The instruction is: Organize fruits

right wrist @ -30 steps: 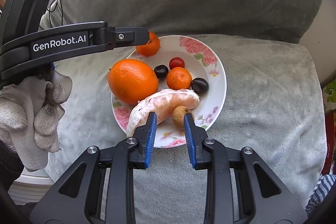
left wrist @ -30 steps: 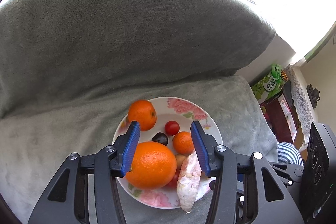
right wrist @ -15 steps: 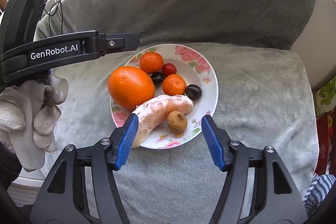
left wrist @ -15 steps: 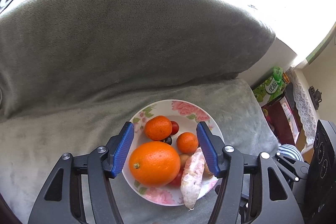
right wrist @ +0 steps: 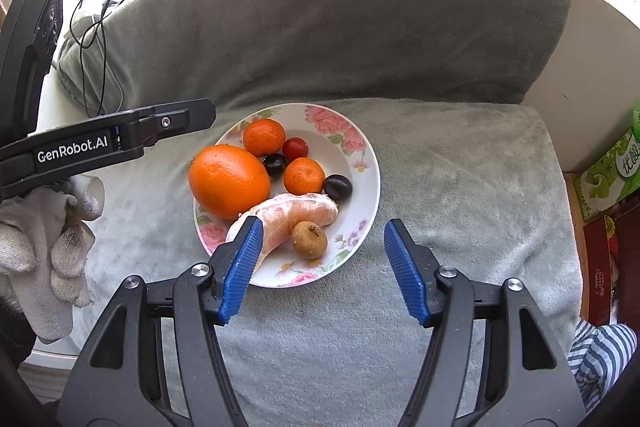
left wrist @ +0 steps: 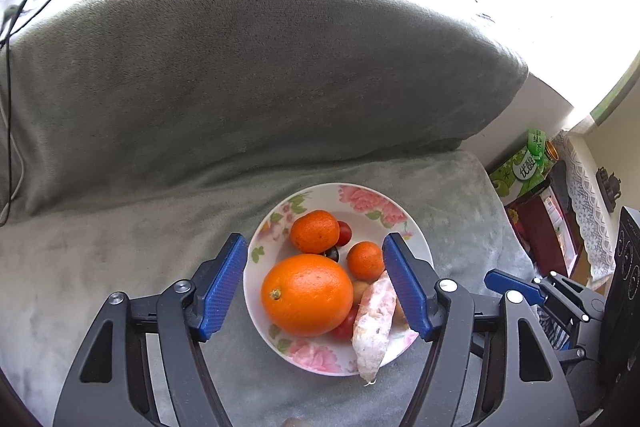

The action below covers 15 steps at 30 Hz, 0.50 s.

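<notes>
I count the fruit on one round white china plate with pink flowers [right wrist: 362, 147], which sits on the grey plush blanket [right wrist: 460, 187] over the sofa seat. There is one large orange [right wrist: 229, 181] at the plate's left edge, two small mandarins [right wrist: 264, 137] and [right wrist: 304, 175], one red cherry tomato [right wrist: 295, 148] between them, two dark round plums or grapes [right wrist: 274, 163] and [right wrist: 338, 186], one peeled pale pink citrus segment [right wrist: 296, 213] lying curved across the near side, and one small brown round fruit [right wrist: 309, 239] just beside it. My left wrist view shows a second red tomato [left wrist: 345, 325] tucked between the large orange and the segment.

My left gripper [left wrist: 316, 287] hangs above the plate with its two blue ribbed fingers [left wrist: 224, 283] standing either side of the large orange, clear of it; its jaws are opening and grip nothing. My right gripper [right wrist: 324, 267] stands wide over the plate's near rim, its left finger [right wrist: 240, 267] in front of the segment's end, empty. I see one white knit-gloved hand [right wrist: 48, 247] carrying the left tool.

One green carton [left wrist: 520, 167] stands past the sofa's right end.
</notes>
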Tool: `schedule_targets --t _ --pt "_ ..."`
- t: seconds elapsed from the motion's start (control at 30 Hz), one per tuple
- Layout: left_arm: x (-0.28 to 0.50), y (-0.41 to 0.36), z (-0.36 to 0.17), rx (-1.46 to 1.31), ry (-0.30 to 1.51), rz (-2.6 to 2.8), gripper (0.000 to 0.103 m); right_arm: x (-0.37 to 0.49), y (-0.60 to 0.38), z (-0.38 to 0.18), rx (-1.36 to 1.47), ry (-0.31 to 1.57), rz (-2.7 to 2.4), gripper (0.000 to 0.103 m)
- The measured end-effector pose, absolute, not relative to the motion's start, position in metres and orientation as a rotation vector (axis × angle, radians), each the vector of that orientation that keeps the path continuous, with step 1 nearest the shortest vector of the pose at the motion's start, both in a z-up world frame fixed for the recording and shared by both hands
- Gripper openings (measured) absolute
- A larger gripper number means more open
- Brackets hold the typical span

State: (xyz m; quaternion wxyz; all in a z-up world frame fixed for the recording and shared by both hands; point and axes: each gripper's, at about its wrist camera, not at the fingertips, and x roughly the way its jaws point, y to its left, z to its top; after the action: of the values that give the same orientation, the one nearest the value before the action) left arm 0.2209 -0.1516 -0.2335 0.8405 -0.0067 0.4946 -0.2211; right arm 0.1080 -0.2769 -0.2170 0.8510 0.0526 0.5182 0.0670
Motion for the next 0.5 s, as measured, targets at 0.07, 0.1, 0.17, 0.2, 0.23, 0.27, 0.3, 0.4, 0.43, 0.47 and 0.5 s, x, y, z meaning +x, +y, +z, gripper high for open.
schedule_targets --t 0.07,0.1,0.17,0.2,0.23,0.27,0.3,0.4,0.43,0.47,0.5 --pt "0.216 -0.148 -0.231 -0.017 1.041 -0.457 0.07 0.106 -0.278 -0.213 0.107 1.082 0.129 0.066" --pt "0.213 -0.146 -0.229 -0.02 1.038 -0.452 0.07 0.106 -0.278 -0.211 0.103 1.077 0.122 0.066" --pt "0.208 -0.141 -0.226 -0.031 1.034 -0.443 0.07 0.104 -0.279 -0.207 0.096 1.067 0.108 0.066" --pt "0.205 -0.138 -0.225 -0.031 1.033 -0.436 0.07 0.103 -0.279 -0.204 0.092 1.062 0.103 0.066" --pt "0.201 -0.136 -0.224 -0.029 1.031 -0.43 0.07 0.103 -0.279 -0.202 0.088 1.057 0.098 0.066" --pt "0.197 -0.134 -0.223 -0.027 1.027 -0.424 0.07 0.102 -0.279 -0.2 0.084 1.054 0.094 0.066" --pt "0.194 -0.132 -0.222 -0.026 1.025 -0.419 0.07 0.101 -0.278 -0.198 0.081 1.049 0.089 0.066" --pt "0.184 -0.125 -0.218 -0.024 1.015 -0.403 0.07 0.1 -0.278 -0.193 0.069 1.037 0.068 0.066" --pt "0.181 -0.123 -0.217 -0.023 1.013 -0.398 0.07 0.1 -0.278 -0.192 0.067 1.034 0.063 0.066" --pt "0.179 -0.122 -0.216 -0.021 1.011 -0.393 0.07 0.099 -0.278 -0.191 0.068 1.032 0.061 0.066" --pt "0.177 -0.12 -0.216 -0.02 1.011 -0.389 0.07 0.099 -0.279 -0.19 0.07 1.032 0.058 0.066"
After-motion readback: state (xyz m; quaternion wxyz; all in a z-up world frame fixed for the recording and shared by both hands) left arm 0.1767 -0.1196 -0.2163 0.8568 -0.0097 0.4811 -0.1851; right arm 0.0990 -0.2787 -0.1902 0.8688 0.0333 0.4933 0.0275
